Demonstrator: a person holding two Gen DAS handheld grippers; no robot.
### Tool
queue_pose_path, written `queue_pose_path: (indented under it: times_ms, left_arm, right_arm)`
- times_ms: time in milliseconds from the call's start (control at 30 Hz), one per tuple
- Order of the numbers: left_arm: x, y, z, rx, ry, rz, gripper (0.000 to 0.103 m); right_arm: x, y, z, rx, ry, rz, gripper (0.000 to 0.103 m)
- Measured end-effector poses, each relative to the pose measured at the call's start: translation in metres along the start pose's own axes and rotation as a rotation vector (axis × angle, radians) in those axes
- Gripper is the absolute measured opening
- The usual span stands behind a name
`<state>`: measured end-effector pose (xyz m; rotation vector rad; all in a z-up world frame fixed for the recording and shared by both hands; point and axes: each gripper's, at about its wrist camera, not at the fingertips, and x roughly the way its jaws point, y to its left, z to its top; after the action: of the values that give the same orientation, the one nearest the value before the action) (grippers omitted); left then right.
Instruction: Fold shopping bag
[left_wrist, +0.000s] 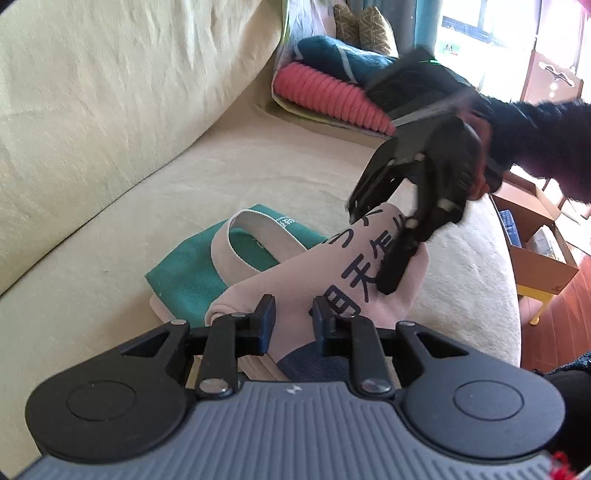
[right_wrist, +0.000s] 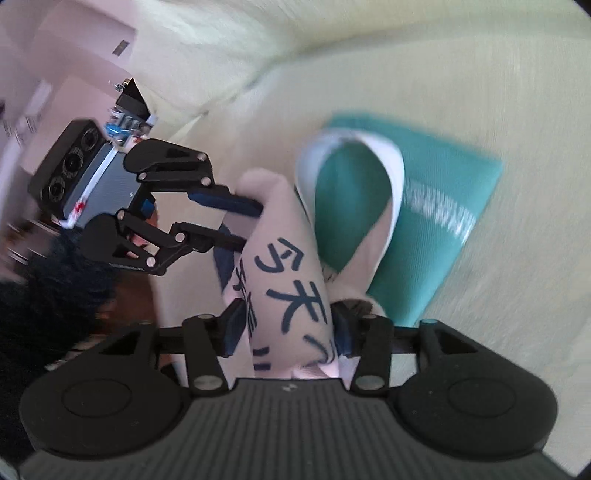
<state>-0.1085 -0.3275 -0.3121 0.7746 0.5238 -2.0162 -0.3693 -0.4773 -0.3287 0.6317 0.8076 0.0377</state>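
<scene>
The shopping bag (left_wrist: 295, 284) is pale pink canvas with dark printed characters and a teal lower part (left_wrist: 192, 273); it lies partly lifted and rolled on a cream sofa. Its handle loop (left_wrist: 255, 236) rests on the teal part. My left gripper (left_wrist: 293, 317) has its fingers closed around the bag's near edge. My right gripper (left_wrist: 388, 243) grips the bag's far end from above. In the right wrist view the bag (right_wrist: 291, 280) runs between my right gripper's (right_wrist: 288, 328) fingers, and the left gripper (right_wrist: 251, 225) holds its other end.
The cream sofa seat (left_wrist: 258, 173) and backrest (left_wrist: 129, 74) surround the bag. A pink knitted cushion (left_wrist: 325, 96) and a dark teal blanket (left_wrist: 340, 59) sit at the sofa's far end. An open cardboard box (left_wrist: 535, 243) stands on the wooden floor to the right.
</scene>
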Motion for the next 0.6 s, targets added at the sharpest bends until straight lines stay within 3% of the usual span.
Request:
queue_pose_path:
  times_ms: [100, 167, 333, 500, 600]
  left_arm:
    - [-0.002, 0.001, 0.0, 0.006, -0.005, 0.001, 0.025]
    - [-0.004, 0.001, 0.0, 0.018, -0.006, 0.002, 0.025]
    - [-0.008, -0.001, -0.002, 0.036, -0.008, 0.004, 0.025]
    - [-0.006, -0.001, -0.002, 0.043, -0.011, -0.006, 0.025]
    - [-0.006, 0.0, -0.002, 0.04, -0.016, -0.009, 0.025]
  right_arm:
    - [0.002, 0.027, -0.012, -0.198, -0.047, -0.102, 0.064]
    - [0.011, 0.03, -0.01, -0.239, -0.037, -0.092, 0.073]
    - [0.012, 0.03, 0.001, -0.242, -0.012, -0.078, 0.07]
    - [-0.03, 0.038, -0.004, -0.254, -0.165, -0.164, 0.079]
    - [-0.027, 0.04, -0.003, -0.262, -0.187, -0.154, 0.079]
